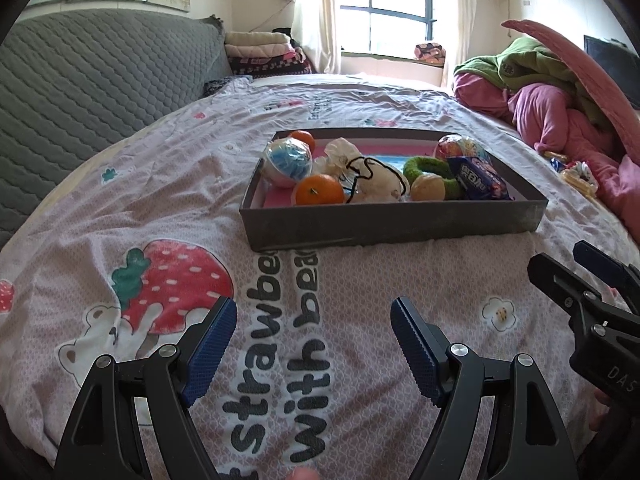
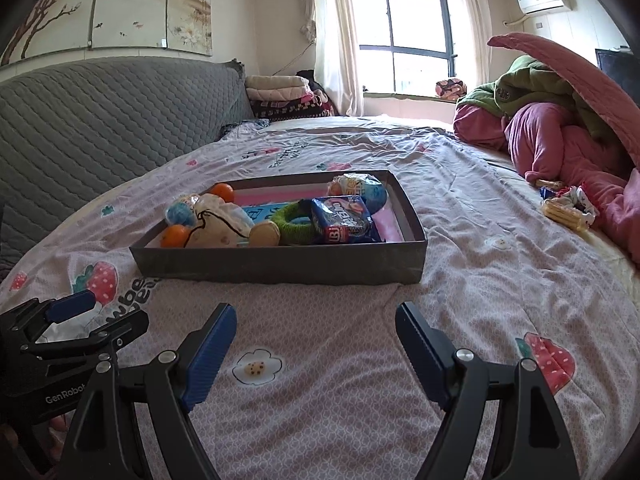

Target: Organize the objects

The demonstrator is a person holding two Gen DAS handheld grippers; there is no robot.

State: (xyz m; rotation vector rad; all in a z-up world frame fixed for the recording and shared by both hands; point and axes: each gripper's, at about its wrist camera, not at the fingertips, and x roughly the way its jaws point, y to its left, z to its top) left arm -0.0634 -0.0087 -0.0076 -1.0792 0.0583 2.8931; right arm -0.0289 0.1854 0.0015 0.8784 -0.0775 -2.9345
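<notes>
A shallow grey box [image 1: 392, 228] [image 2: 280, 266] sits on the bed ahead of both grippers. It holds two oranges [image 1: 319, 190] [image 2: 175, 236], a blue and white ball [image 1: 287, 161], a cream drawstring pouch [image 1: 376, 182] [image 2: 218, 224], a green ring [image 1: 430, 168] [image 2: 296, 222], a blue snack packet [image 1: 478, 179] [image 2: 344, 220] and other small items. My left gripper [image 1: 314, 314] is open and empty, short of the box. My right gripper [image 2: 316, 320] is open and empty, also short of the box.
The pink strawberry-print bedsheet [image 1: 160, 208] [image 2: 480, 280] covers the bed. A grey quilted headboard [image 1: 92, 88] stands at the left. Pink and green bedding [image 1: 560, 112] [image 2: 560, 136] is piled at the right, with small loose items [image 2: 568, 208] beside it.
</notes>
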